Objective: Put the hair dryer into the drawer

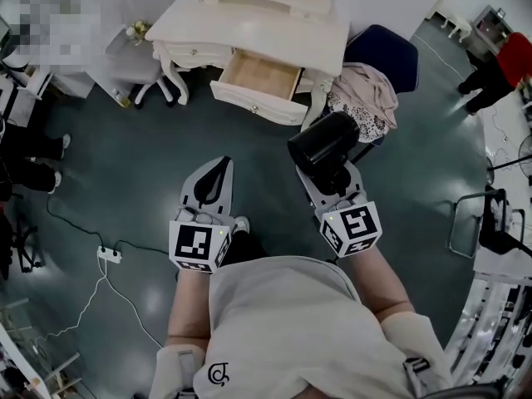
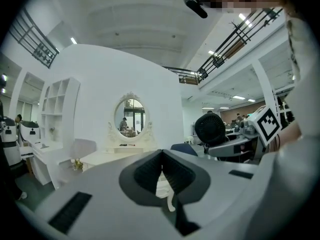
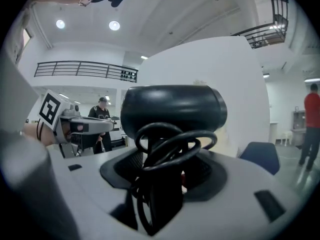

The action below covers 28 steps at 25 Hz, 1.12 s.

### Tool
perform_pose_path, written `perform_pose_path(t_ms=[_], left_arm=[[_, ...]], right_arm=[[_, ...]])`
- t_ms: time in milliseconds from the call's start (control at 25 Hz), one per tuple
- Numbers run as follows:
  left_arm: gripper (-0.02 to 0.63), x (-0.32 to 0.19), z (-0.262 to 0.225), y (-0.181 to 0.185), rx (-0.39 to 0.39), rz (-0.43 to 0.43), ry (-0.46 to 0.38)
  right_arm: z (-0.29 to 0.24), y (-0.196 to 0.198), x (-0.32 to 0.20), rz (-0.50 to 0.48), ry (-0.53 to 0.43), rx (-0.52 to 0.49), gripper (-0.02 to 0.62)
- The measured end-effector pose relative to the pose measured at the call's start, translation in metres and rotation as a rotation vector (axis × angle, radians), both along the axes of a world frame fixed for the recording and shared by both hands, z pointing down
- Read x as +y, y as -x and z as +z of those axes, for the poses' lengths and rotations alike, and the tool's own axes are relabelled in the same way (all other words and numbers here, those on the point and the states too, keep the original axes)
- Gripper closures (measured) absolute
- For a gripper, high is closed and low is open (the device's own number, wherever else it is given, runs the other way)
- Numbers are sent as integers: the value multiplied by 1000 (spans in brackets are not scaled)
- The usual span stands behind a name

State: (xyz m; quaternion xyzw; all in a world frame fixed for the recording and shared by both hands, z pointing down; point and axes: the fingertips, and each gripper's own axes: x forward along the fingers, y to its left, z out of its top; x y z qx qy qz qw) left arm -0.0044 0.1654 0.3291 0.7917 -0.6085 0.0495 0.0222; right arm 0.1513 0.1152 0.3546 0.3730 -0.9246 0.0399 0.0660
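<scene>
Your right gripper (image 1: pixel 331 181) clamps the handle of the glossy black, barrel-shaped hair dryer (image 1: pixel 322 142), rubbery cord (image 3: pixel 170 144) looped round it. Your left gripper (image 1: pixel 218 169) is pinched together, empty. Farther off, the curvy white dressing table (image 1: pixel 249 25) has its pale wooden drawer (image 1: pixel 258 105) pulled out.

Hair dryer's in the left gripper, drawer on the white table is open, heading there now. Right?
Not quite: it's the right gripper, not the left. The right gripper view shows its jaws clamped on the hair dryer, with the cord looped in front. The left gripper is shut on nothing. The drawer on the white table is open, as you say.
</scene>
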Motion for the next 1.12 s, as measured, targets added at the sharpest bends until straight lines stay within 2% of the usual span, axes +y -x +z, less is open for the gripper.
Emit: perform_pose_path(t_ms=[240, 440, 800, 1120], left_arm=[[592, -61, -4, 82, -9, 63, 3], [592, -100, -5, 125, -1, 110, 10], [592, -177, 14, 145, 2, 171, 19], [592, -296, 21, 156, 5, 190, 20]], right_arm=[[-5, 73, -54, 74, -6, 3, 345], [-4, 114, -90, 121, -8, 26, 345], [24, 144, -170, 145, 36, 56, 345], [49, 167, -285, 108, 79, 49, 345]])
